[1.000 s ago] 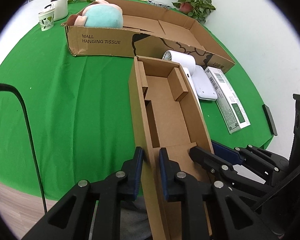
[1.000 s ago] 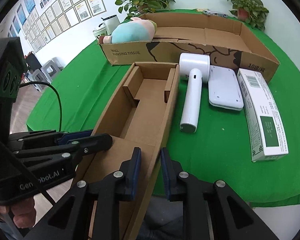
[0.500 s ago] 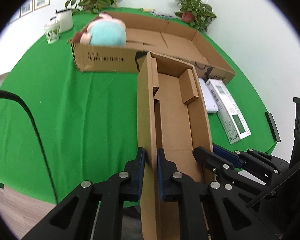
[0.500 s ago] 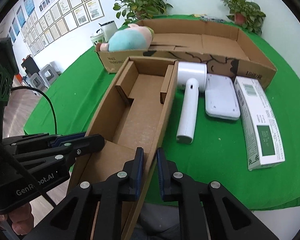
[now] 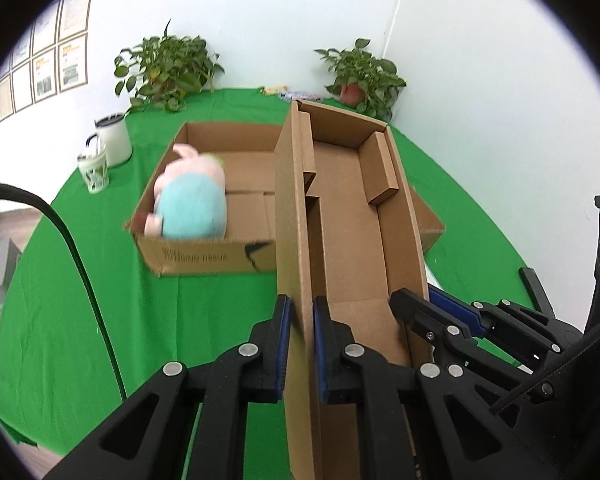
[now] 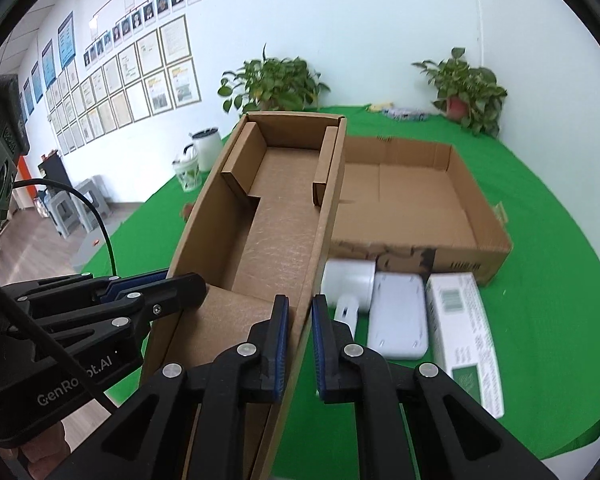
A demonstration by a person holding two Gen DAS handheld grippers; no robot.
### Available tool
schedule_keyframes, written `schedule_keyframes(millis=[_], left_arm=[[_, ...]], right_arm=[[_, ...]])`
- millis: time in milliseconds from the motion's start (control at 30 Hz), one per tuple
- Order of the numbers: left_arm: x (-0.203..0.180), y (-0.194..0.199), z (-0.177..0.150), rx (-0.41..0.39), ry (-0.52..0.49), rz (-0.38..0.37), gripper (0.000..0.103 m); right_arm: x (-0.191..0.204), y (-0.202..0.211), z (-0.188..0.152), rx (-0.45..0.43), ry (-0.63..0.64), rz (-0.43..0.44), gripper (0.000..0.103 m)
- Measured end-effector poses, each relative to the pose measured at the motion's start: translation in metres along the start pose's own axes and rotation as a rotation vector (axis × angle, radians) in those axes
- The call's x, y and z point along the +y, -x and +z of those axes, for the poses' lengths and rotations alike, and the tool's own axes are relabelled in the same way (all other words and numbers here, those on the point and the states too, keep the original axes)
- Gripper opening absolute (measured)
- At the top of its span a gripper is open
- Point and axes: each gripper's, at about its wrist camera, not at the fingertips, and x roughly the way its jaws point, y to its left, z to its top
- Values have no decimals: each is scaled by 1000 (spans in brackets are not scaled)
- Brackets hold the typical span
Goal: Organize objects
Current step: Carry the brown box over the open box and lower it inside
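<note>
A long narrow cardboard tray point(image 5: 352, 216) point(image 6: 276, 216) is held in the air between both grippers, its far end raised over the big box. My left gripper point(image 5: 300, 320) is shut on its left wall; my right gripper point(image 6: 300, 320) is shut on its right wall. The big open cardboard box point(image 5: 204, 256) point(image 6: 420, 196) lies behind on the green table point(image 5: 80, 300), with a teal and pink plush toy point(image 5: 192, 204) in its left end. A white handheld device point(image 6: 350, 284), a white flat pad point(image 6: 398, 316) and a white and green carton point(image 6: 464, 332) lie in front of the box.
Two potted plants point(image 5: 168, 68) point(image 5: 360, 76) stand at the table's back edge. A white kettle point(image 5: 114, 140) and a patterned cup point(image 5: 96, 170) stand at the back left. A black cable point(image 5: 80, 272) hangs at left. Stools point(image 6: 80, 208) stand on the floor beyond the table.
Both grippers have lifted the narrow tray off the table and tipped its far end up, so it now hangs over the big box. The objects on the table stayed put.
</note>
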Motion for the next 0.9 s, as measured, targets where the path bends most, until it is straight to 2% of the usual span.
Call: schedule_keyframes(millis=[467, 900], left_arm=[[-4, -2, 110, -130, -85, 20, 10], [7, -17, 201, -153, -103, 11, 10]], right_arm=[[-15, 0, 117, -139, 8, -26, 9], [-22, -20, 240, -154, -2, -11, 9]])
